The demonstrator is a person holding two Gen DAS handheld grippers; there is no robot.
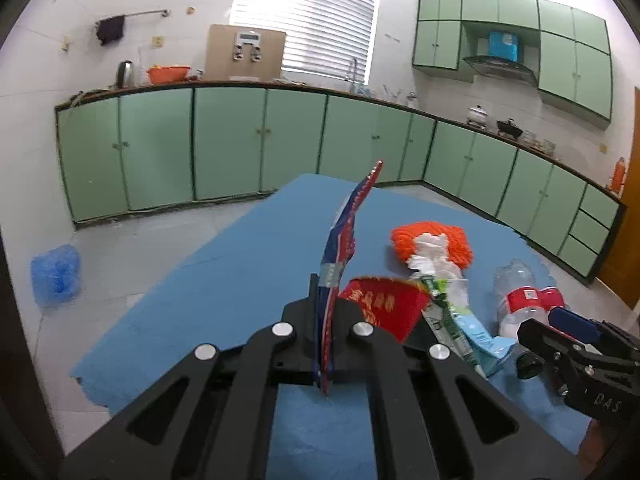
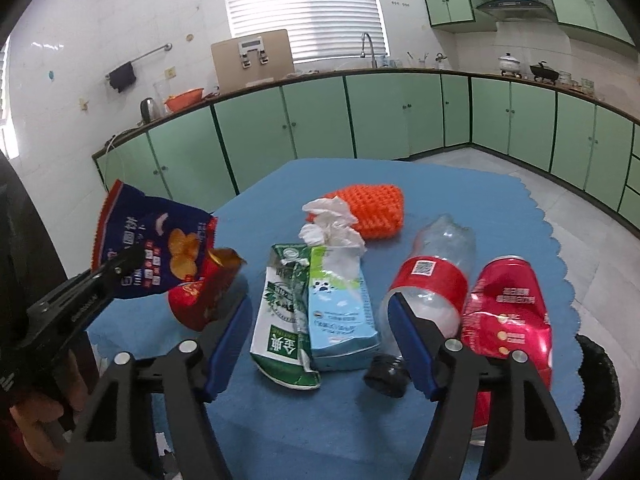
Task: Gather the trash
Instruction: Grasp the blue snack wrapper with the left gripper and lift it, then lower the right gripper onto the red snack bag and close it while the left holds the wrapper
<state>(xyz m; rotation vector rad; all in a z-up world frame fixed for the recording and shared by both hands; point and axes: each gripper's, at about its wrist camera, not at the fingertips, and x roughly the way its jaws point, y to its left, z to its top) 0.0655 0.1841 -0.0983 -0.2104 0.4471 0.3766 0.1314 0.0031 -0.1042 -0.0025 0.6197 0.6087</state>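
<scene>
The lower edge of the chip bag [image 1: 336,280] is hidden between the closed jaws of the left gripper [image 1: 325,316], and its printed face is not readable edge-on. The crushed red can [image 2: 506,312] is partly covered by the right gripper [image 2: 324,328] linkage, and its lower end is concealed. The small items on the far counter [image 2: 568,78] are too small to identify.

Pale green base cabinets [image 1: 228,140] line the far white tiled wall [image 1: 80,40]; a bright slatted window blind [image 1: 312,20] hangs above, grey tiled floor [image 1: 140,248] below.
</scene>
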